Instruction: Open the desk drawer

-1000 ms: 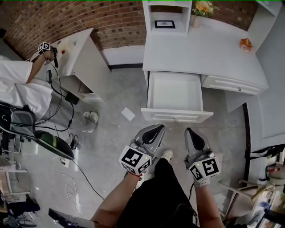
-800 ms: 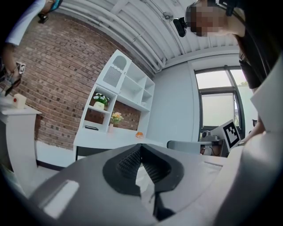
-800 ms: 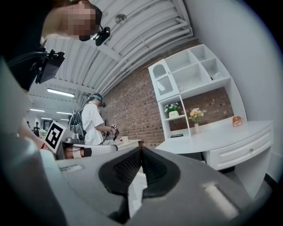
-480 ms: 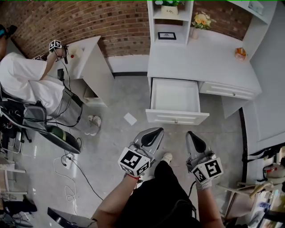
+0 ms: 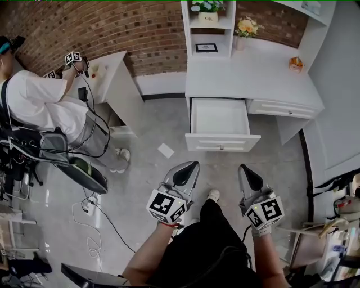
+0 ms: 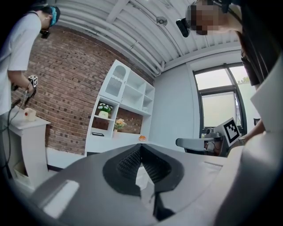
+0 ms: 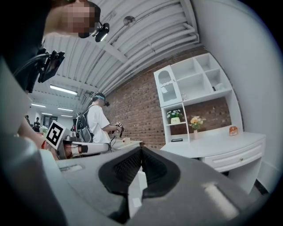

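Head view, looking steeply down: the white desk (image 5: 253, 73) stands against the far brick wall (image 5: 112, 28). Its drawer (image 5: 220, 121) is pulled right out toward the near side, white inside on show. Just right of it, a second drawer front (image 5: 281, 108) sits flush in the desk.

Both tools are held low and near, over the grey floor (image 5: 146, 129) and well apart from the desk. The left gripper (image 5: 190, 167) angles toward the far right and the right gripper (image 5: 243, 169) angles toward the far left. The person's shoe (image 5: 212, 195) shows between them.

In the left gripper view the jaws are pressed together at the tip, with nothing between them. The right gripper view tells the same story: jaws closed, holding nothing.

On the desk top there's a vase of flowers (image 5: 243, 28) and, far right, a small orange thing (image 5: 295, 63). The shelf unit holds a small dark frame (image 5: 206, 48), with a potted plant (image 5: 206, 7) on the shelf above.

A white scrap of paper (image 5: 165, 150) lies on the floor left of the drawer. At the far left, a second person (image 5: 34, 101) in a white top stands at a smaller white table (image 5: 109, 73), with a marker cube (image 5: 73, 57) at the hand.
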### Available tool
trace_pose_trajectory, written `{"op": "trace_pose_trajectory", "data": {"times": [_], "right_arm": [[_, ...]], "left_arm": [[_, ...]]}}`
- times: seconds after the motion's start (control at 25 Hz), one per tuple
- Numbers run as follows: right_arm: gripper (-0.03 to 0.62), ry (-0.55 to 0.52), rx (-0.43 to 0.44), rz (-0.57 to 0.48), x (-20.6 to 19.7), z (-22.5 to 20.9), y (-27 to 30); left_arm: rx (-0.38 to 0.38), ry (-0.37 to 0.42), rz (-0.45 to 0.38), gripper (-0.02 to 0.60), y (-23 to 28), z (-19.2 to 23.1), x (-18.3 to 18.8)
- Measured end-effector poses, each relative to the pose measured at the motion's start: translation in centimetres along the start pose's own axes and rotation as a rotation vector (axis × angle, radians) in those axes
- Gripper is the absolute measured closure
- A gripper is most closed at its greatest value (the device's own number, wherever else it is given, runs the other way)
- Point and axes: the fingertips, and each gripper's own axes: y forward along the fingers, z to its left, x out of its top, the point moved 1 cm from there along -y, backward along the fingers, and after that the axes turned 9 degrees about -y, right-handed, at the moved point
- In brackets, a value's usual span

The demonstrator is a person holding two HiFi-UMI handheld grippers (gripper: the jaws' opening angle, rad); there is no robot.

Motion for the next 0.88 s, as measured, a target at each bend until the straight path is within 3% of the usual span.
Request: {"op": "trace_pose_trajectory", "data": {"times": [0.4,0.88], "right_arm": [[0.592,-0.002,-0.057,0.026,0.4,0.3,-3.8],[0.592,-0.006,-0.023,0.025,1.8,-1.2,-4.0]], "left_arm": [[0.005,-0.013,0.003,0.580,-2.2,-1.3,0.3],[0.050,-0.015,-0.028,0.580,-1.9,-1.6,1.8]]}}
